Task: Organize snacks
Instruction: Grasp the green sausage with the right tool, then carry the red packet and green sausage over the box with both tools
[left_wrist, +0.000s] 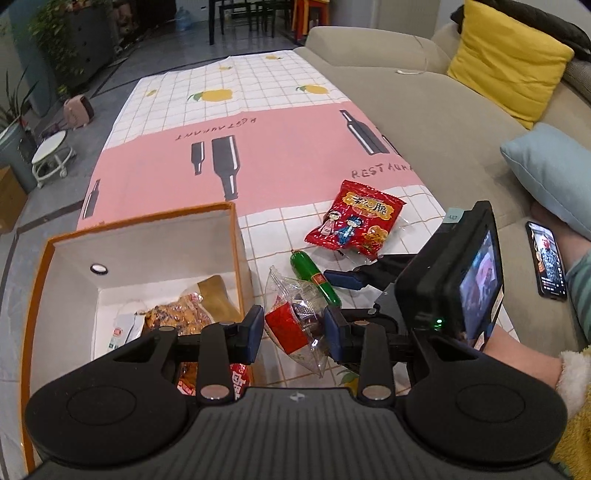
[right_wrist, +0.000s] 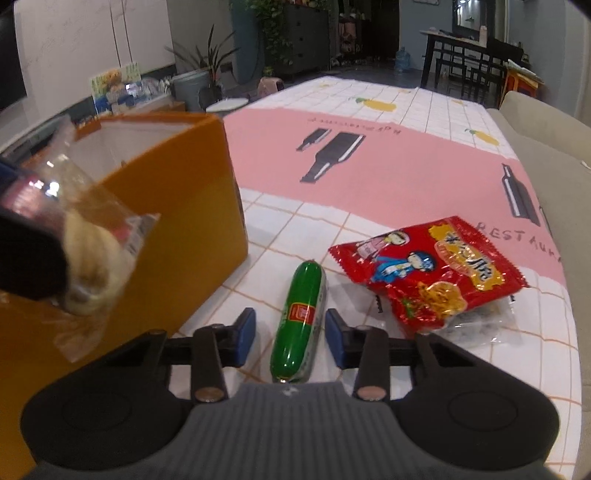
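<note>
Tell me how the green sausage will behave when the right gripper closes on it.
The green sausage is a round cylinder lying flat on the tablecloth, so it may roll if nudged sideways. Its glossy casing probably makes it slippery. It looks firm, likely keeping its shape between the right gripper pads.

The tablecloth (left_wrist: 280, 155) bears the printed word "RESTAURANT".

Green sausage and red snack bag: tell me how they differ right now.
The green sausage is a slim, smooth cylinder; the red snack bag is a wide, flat, crinkled pouch. The sausage lies between the open right claw's fingers; the bag lies beyond them, ungripped. The sausage carries a small red label; the bag shows cartoon figures. Both rest on the tablecloth, outside the orange box.
</note>
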